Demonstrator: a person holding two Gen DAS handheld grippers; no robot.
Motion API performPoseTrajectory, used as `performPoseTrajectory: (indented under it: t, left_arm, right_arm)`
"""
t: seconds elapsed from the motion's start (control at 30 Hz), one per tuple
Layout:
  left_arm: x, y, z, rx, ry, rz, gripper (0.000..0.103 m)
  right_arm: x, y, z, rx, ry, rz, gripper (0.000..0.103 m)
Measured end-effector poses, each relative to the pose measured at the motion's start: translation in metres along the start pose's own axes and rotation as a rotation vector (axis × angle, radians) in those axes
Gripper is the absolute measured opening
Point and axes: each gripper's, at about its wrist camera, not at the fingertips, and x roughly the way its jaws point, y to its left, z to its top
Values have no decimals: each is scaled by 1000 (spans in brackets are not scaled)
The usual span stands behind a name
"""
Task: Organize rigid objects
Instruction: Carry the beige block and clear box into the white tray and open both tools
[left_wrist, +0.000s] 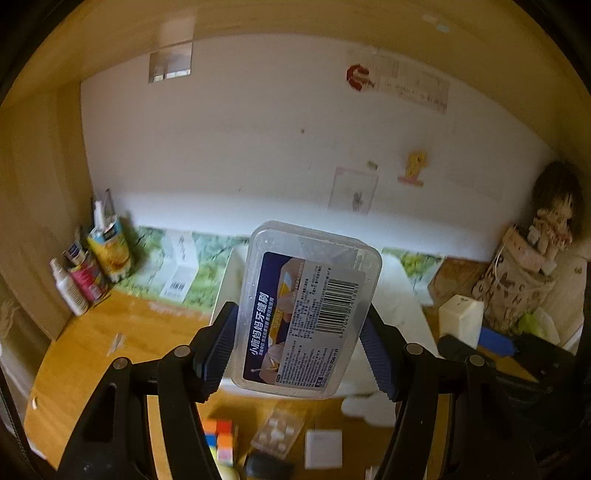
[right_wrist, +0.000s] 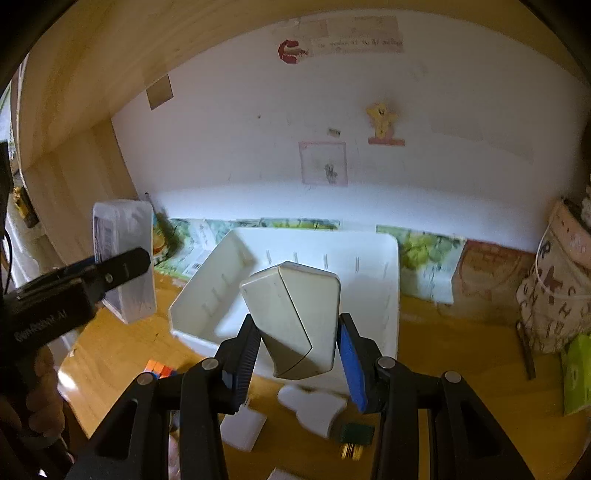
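Note:
My left gripper (left_wrist: 299, 343) is shut on a clear plastic box with a dark blue label and a barcode (left_wrist: 308, 310), held up above the wooden desk. The same box (right_wrist: 125, 258) shows at the left of the right wrist view, with the left gripper's black body (right_wrist: 55, 299) beside it. My right gripper (right_wrist: 299, 347) is shut on a cream-white block with rounded corners (right_wrist: 295, 321), lifted in front of a white bin (right_wrist: 391, 288). The white bin (left_wrist: 225, 291) stands behind the clear box in the left wrist view, mostly hidden.
On the desk lie a colourful cube (left_wrist: 219, 439), a clear blister pack (left_wrist: 280, 434), a small white square box (left_wrist: 323, 448), a white flat piece (right_wrist: 310, 408) and a green connector (right_wrist: 356, 437). Bottles and cans (left_wrist: 92, 266) stand at the left; a patterned bag with a doll (left_wrist: 524, 273) at the right.

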Motion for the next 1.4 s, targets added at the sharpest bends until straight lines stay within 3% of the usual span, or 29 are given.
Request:
performPoseTrajectory:
  t: [0.3, 0.77, 0.83, 0.93, 1.4]
  left_arm:
    - [49, 8, 20, -2, -21, -42, 68]
    - [99, 6, 23, -7, 111, -57, 69]
    - [103, 6, 22, -18, 137, -58, 69]
    - [105, 9, 24, -37, 137, -58, 85]
    - [73, -1, 33, -26, 61, 7, 86]
  right_arm:
    - [36, 0, 10, -23, -68, -36, 43]
    - [82, -9, 10, -28, -3, -58, 44]
    - [85, -11, 10, -24, 10, -61, 51]
    - [84, -12, 9, -23, 5, -60, 63]
    - [53, -18, 16, -30, -50, -79, 80]
